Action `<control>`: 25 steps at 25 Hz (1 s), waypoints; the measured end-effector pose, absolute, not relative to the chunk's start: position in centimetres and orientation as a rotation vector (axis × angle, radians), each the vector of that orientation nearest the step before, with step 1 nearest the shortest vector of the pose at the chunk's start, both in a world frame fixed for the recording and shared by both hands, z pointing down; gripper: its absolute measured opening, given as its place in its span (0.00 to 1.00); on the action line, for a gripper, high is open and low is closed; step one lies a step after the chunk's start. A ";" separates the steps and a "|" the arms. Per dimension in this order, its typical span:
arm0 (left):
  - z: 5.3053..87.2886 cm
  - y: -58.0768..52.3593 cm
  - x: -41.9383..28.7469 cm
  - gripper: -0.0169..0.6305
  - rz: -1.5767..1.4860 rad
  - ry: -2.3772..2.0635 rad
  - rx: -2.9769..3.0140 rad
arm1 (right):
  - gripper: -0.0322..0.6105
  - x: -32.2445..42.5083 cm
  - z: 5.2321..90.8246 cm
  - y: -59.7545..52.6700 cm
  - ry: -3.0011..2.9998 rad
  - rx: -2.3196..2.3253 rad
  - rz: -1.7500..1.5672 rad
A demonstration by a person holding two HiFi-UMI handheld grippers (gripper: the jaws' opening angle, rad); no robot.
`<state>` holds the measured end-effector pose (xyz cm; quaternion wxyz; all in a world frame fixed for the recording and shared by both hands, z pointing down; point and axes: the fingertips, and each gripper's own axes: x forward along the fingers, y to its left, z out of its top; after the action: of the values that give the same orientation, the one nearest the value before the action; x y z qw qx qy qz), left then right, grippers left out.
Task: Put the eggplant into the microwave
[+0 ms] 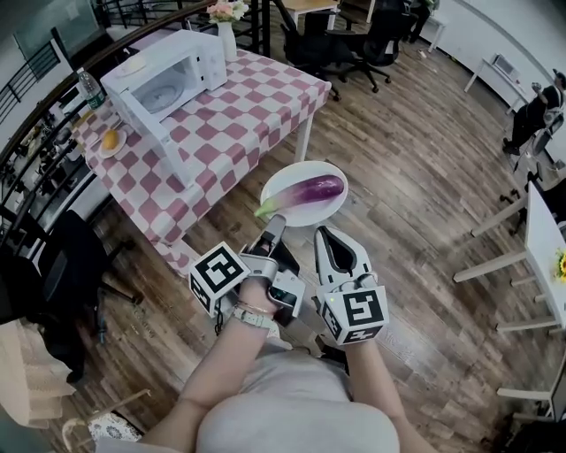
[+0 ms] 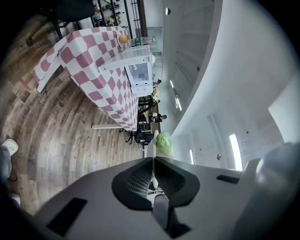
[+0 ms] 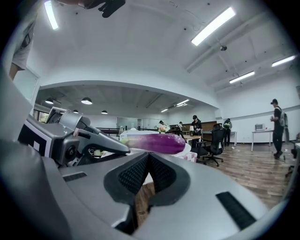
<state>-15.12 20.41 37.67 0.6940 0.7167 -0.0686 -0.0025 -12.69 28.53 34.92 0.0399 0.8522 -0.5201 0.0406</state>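
A purple eggplant (image 1: 309,188) with a green stem lies on a white plate (image 1: 287,177) carried above the wood floor. My left gripper (image 1: 276,223) is rolled on its side and shut on the plate's near rim; in the left gripper view the rim (image 2: 153,143) runs as a thin white edge between the jaws, with the green stem (image 2: 164,144) beyond it. My right gripper (image 1: 324,232) is shut, its tips at the plate's near edge just below the eggplant (image 3: 157,143). The white microwave (image 1: 168,84) stands on the checked table (image 1: 256,97) ahead to the left, its door open.
An orange on a small plate (image 1: 110,140), a bottle (image 1: 88,88) and a flower vase (image 1: 227,26) share the table. Black office chairs (image 1: 354,44) stand beyond it, a dark chair (image 1: 62,257) at the left, white tables (image 1: 539,230) at the right.
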 end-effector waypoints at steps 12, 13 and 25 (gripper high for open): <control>38.1 14.3 -14.8 0.05 -0.051 -0.188 1.581 | 0.09 -11.9 35.5 23.2 -1.610 2.587 0.141; 38.1 14.1 -14.7 0.05 -0.055 -0.192 1.581 | 0.09 -11.8 35.5 23.1 -1.613 2.586 0.143; 38.6 11.0 -11.2 0.05 -0.136 -0.275 1.580 | 0.09 -6.8 35.7 19.4 -1.747 2.562 0.146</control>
<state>-11.21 10.98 38.55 0.6931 0.7076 -0.1233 -0.0610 -6.76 19.41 35.65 0.0188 0.8251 -0.5627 0.0470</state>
